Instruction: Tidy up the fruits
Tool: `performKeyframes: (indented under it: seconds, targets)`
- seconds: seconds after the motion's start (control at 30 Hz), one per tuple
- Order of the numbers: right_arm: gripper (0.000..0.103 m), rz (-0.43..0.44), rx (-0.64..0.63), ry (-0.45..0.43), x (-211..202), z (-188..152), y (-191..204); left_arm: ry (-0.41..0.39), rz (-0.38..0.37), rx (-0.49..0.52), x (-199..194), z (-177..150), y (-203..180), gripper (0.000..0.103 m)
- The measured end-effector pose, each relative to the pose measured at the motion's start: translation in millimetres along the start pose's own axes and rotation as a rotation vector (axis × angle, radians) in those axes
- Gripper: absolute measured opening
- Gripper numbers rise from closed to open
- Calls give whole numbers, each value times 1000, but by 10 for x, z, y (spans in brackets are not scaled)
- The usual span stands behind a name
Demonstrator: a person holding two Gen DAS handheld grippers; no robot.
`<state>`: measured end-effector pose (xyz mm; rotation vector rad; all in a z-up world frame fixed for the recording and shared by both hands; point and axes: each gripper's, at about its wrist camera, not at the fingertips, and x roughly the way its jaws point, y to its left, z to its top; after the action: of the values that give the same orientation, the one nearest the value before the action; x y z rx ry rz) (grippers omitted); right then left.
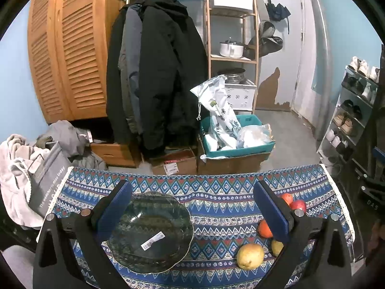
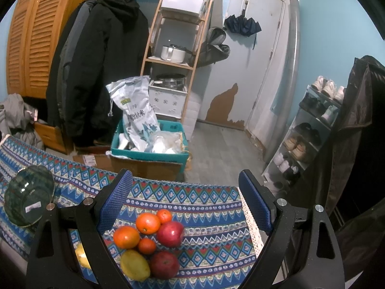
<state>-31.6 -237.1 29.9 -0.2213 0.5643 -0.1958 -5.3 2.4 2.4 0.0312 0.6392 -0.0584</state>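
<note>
A dark green glass plate with a white label lies on the patterned cloth, under and between the fingers of my open, empty left gripper; it also shows in the right wrist view at the far left. A cluster of fruit sits to its right: oranges, red apples and a yellow mango. In the left wrist view a yellow fruit, an orange and red apples show beside the right finger. My right gripper is open and empty above the cluster.
The table's blue patterned cloth has a lace edge at the right. Beyond the far edge stand cardboard boxes, a teal crate with bags, hanging coats, a wooden shelf and a shoe rack.
</note>
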Motion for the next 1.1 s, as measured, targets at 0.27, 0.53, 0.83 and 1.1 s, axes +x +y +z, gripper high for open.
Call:
performKeyframes:
  seconds: [0.27,0.53,0.83,1.1]
  targets:
    - [88,1,-1,2,3,-2,4,0,2,5,1,5,-24,102]
    - [88,1,-2,3,6,-7,5,0,2,5,3,-3,-28,102]
    - [88,1,-3,4,10,-19,12,1,3,7,2,-4,-28,102]
    - [88,-1,-4,5,9,-13,11,4,1,8,5,-10,-29,102]
